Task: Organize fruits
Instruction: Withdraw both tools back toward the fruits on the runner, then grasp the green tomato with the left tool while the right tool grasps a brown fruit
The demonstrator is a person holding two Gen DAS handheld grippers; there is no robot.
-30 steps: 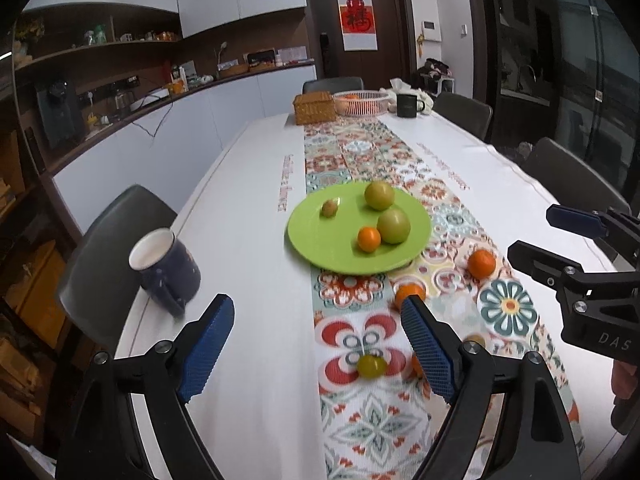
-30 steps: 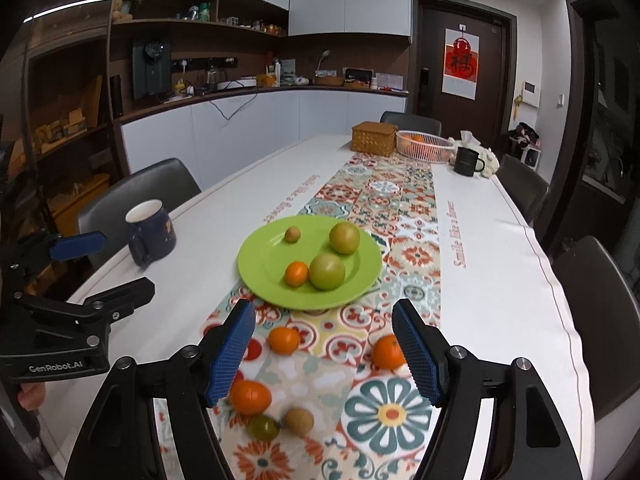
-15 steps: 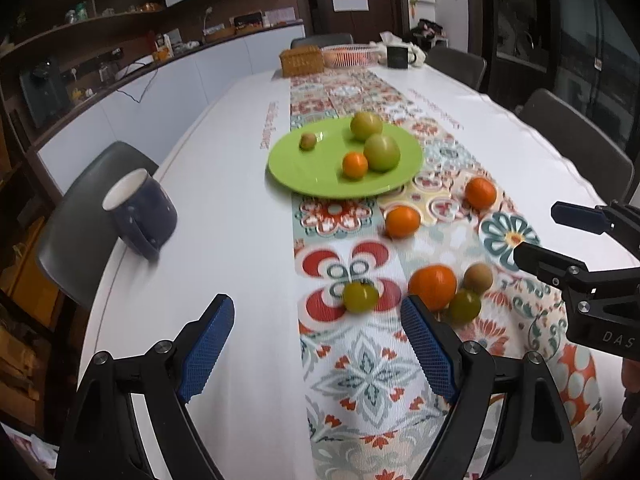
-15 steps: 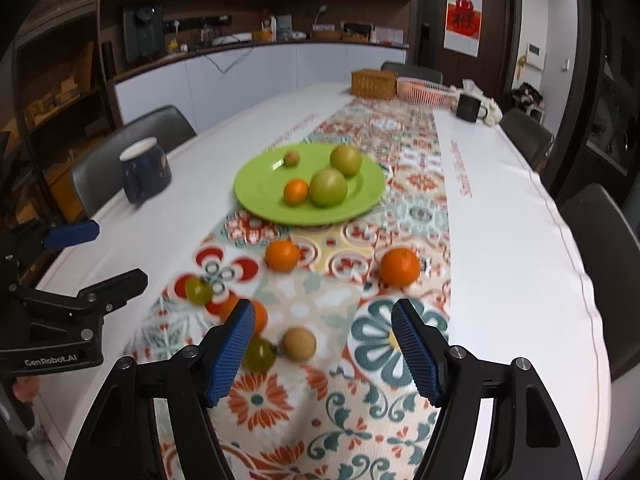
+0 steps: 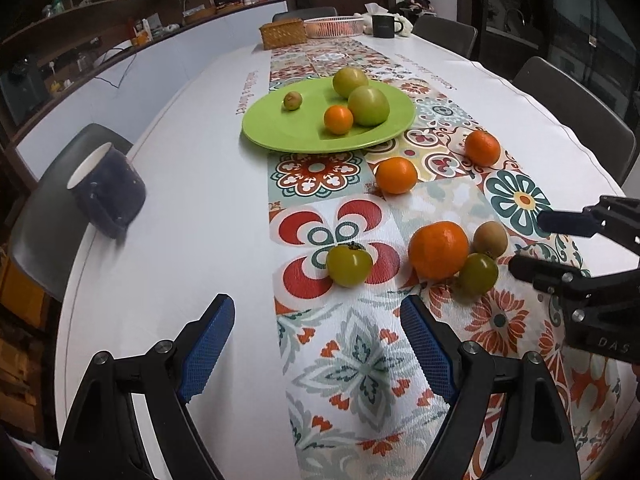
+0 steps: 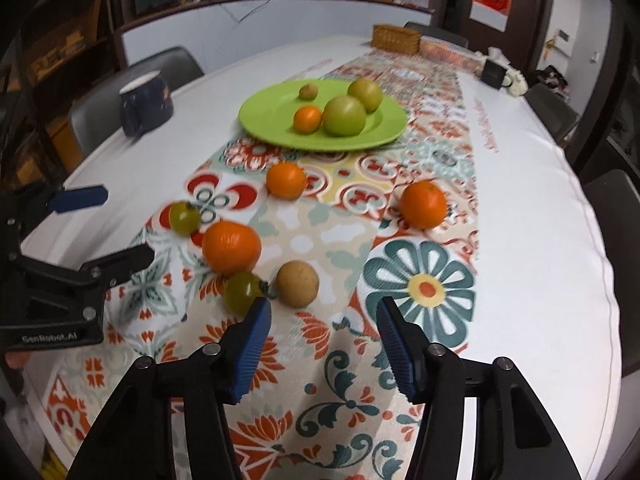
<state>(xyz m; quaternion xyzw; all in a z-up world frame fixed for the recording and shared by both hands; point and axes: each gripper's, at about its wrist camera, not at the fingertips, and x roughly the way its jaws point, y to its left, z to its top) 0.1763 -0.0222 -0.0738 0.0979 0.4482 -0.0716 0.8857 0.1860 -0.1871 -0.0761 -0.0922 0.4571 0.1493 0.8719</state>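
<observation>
A green plate [image 5: 280,128] [image 6: 264,120] holds two green fruits, a small orange and a small brown fruit. Loose on the patterned runner lie a large orange [image 5: 438,249] [image 6: 231,247], two smaller oranges [image 5: 396,175] [image 5: 482,148], a brown round fruit [image 5: 490,239] [image 6: 297,283] and two green tomatoes [image 5: 349,266] [image 5: 478,273]. My left gripper [image 5: 316,332] is open and empty, just short of the left green tomato. My right gripper [image 6: 323,330] is open and empty, just short of the brown fruit and the other green tomato [image 6: 243,293].
A dark blue mug [image 5: 105,192] [image 6: 145,103] stands on the white tablecloth at the left. A wicker box [image 5: 282,34], a basket and a black mug [image 5: 383,26] stand at the far end. Grey chairs surround the table.
Both grippers have moved forward and tilted down towards the loose fruits, which now fill more of each view. Both stay open and empty.
</observation>
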